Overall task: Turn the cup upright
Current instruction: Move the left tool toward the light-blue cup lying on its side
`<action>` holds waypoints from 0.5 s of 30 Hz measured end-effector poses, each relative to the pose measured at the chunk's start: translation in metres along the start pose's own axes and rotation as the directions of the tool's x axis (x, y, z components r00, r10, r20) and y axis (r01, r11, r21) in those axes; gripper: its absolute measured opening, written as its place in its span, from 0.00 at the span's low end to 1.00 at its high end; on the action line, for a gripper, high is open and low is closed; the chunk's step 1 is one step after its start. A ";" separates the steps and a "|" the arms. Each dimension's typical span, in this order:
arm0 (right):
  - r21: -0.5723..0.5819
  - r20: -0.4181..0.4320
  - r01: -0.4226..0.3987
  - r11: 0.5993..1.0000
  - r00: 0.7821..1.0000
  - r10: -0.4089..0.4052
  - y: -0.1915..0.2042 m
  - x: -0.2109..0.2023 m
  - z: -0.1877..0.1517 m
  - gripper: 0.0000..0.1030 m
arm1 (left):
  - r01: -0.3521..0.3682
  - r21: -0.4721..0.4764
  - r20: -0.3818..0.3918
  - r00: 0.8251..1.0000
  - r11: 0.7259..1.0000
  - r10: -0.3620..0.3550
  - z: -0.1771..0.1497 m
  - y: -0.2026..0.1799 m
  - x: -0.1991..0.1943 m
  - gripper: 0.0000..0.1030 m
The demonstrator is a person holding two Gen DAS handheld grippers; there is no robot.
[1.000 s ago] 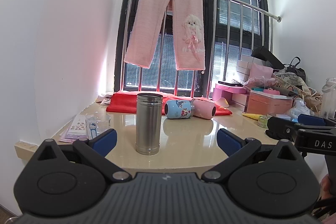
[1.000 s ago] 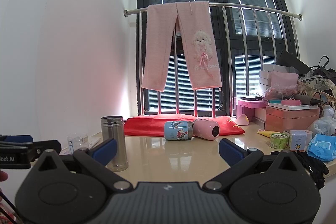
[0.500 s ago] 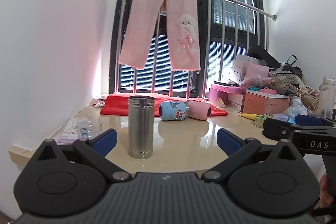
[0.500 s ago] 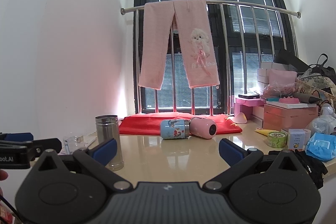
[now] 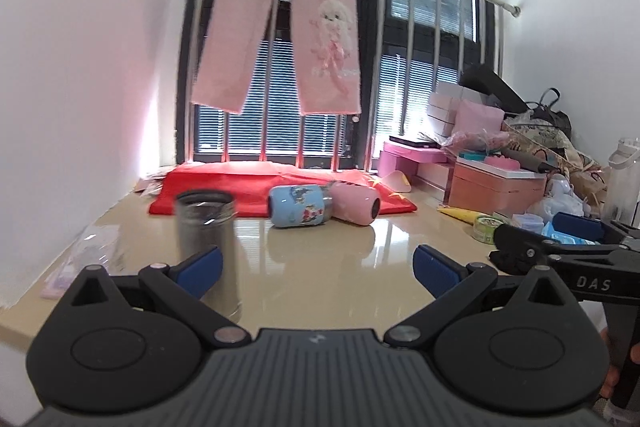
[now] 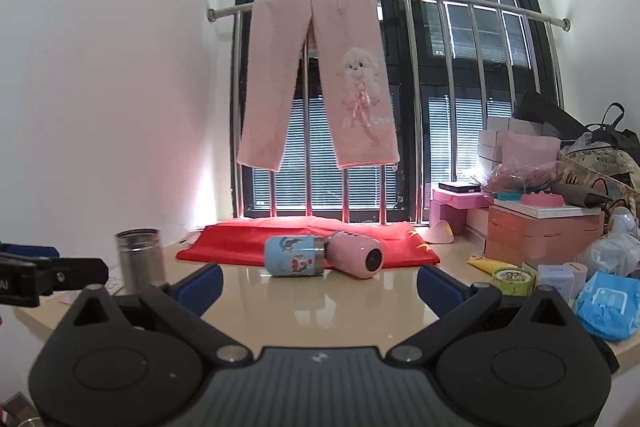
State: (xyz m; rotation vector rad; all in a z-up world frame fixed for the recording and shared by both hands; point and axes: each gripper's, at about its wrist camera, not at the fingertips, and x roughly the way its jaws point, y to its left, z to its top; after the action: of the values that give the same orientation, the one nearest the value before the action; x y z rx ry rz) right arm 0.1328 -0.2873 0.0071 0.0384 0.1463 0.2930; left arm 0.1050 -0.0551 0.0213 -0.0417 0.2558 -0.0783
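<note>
A blue cartoon cup (image 5: 298, 211) (image 6: 294, 254) lies on its side on the beige table, touching a pink cup (image 5: 356, 207) (image 6: 358, 254) that also lies on its side. A steel cup (image 5: 206, 239) (image 6: 140, 259) stands upright at the left. My left gripper (image 5: 316, 265) is open and empty, its left finger in front of the steel cup. My right gripper (image 6: 318, 281) is open and empty, short of the lying cups. Each gripper shows at the edge of the other's view.
A red cloth (image 6: 308, 243) lies behind the cups under a railing with pink trousers (image 6: 320, 79). Pink boxes (image 6: 544, 233), a tape roll (image 6: 512, 281), a blue packet (image 6: 604, 305) and bags crowd the right. Papers (image 5: 80, 259) lie at the left edge.
My left gripper has moved forward and up towards the steel cup, which is now partly behind its left finger. My right gripper has edged forward. The cups have not moved.
</note>
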 end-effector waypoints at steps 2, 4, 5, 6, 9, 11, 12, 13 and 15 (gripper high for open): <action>-0.001 -0.010 0.000 1.000 1.000 0.000 -0.013 0.013 0.003 1.00 | 0.008 0.012 -0.016 1.000 1.000 -0.008 0.007 -0.008 0.015 1.00; -0.007 -0.021 -0.003 1.000 1.000 0.003 -0.026 0.026 0.006 1.00 | 0.018 0.021 -0.038 0.999 1.000 -0.017 0.013 -0.017 0.034 1.00; -0.012 -0.026 -0.005 1.000 1.000 0.005 -0.032 0.033 0.007 1.00 | 0.018 0.026 -0.048 0.999 0.999 -0.017 0.017 -0.021 0.043 1.00; -0.016 -0.031 -0.007 1.000 1.000 0.007 -0.039 0.040 0.008 1.00 | 0.019 0.034 -0.059 0.998 0.999 -0.017 0.020 -0.025 0.052 1.00; -0.019 -0.051 -0.019 1.000 0.999 0.018 -0.058 0.064 0.013 1.00 | 0.019 0.063 -0.084 0.996 0.998 -0.014 0.029 -0.035 0.078 1.00; -0.017 -0.065 -0.026 1.000 0.998 0.025 -0.069 0.081 0.013 1.00 | 0.015 0.090 -0.102 0.995 0.996 -0.006 0.036 -0.040 0.098 1.00; -0.016 -0.074 -0.033 0.999 0.997 0.031 -0.075 0.090 0.014 1.00 | 0.016 0.098 -0.109 0.994 0.995 -0.005 0.038 -0.041 0.106 1.00; -0.015 -0.082 -0.038 0.999 0.996 0.036 -0.079 0.099 0.014 1.00 | 0.017 0.105 -0.120 0.993 0.994 -0.004 0.042 -0.043 0.117 1.00; -0.015 -0.095 -0.049 0.999 0.994 0.047 -0.087 0.120 0.014 1.00 | 0.020 0.115 -0.152 0.988 0.993 -0.003 0.051 -0.046 0.141 1.00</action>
State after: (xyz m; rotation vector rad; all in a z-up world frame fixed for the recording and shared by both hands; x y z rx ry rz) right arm 0.2737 -0.3360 -0.0005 0.0104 0.2374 0.3447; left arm 0.2503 -0.1106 0.0375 0.0788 0.4026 -0.1077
